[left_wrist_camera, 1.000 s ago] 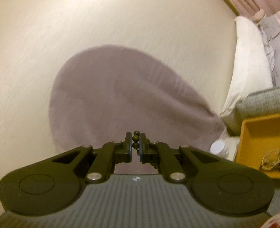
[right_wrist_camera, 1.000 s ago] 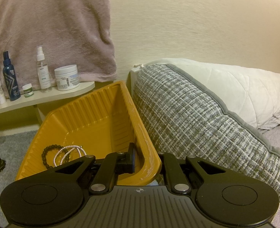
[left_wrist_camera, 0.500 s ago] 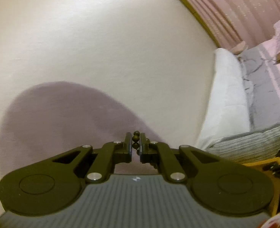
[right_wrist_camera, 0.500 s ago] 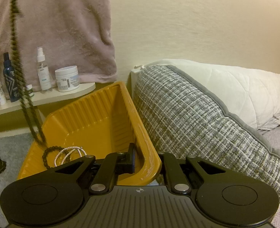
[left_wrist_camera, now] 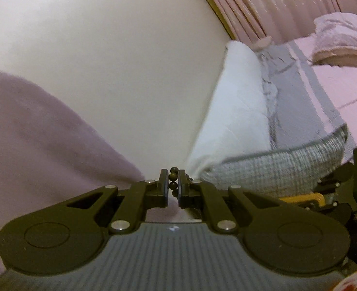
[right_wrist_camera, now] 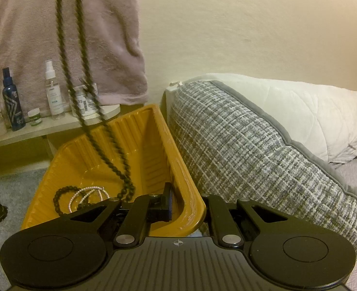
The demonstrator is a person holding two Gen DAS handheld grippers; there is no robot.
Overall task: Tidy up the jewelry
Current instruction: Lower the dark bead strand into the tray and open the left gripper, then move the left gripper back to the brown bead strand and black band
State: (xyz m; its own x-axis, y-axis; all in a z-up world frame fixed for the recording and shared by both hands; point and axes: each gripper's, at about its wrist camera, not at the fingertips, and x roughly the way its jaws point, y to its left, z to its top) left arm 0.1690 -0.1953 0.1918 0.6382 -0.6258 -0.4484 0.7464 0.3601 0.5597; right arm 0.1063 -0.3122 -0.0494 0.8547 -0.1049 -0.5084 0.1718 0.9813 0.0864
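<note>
Clearly mid-transfer: long strand of dark round beads [right_wrist_camera: 81, 92] pinched between the near-closed jaws of the left gripper [left_wrist_camera: 172, 186], a few beads showing at the fingertips, the rest hanging as a doubled line down into the ribbed mustard-yellow plastic bin [right_wrist_camera: 151, 150], lowest loop at or near the bin floor, just beside the short black bead bracelet [right_wrist_camera: 62, 200] and the pale pearl-like bracelets [right_wrist_camera: 88, 194] lying toward the bin's near-left corner. Right gripper [right_wrist_camera: 187, 208] clamped on the bin's near-right rim, one finger inside the wall and one outside, steadying it against the grey-and-white woven cushion [right_wrist_camera: 251, 150]. Judged as the lowering stage, release not yet made. Next move likely called for: more descent so the strand pooled inside the walls, then parting of the left jaws, with care that no trailing length draped over the rim.
</note>
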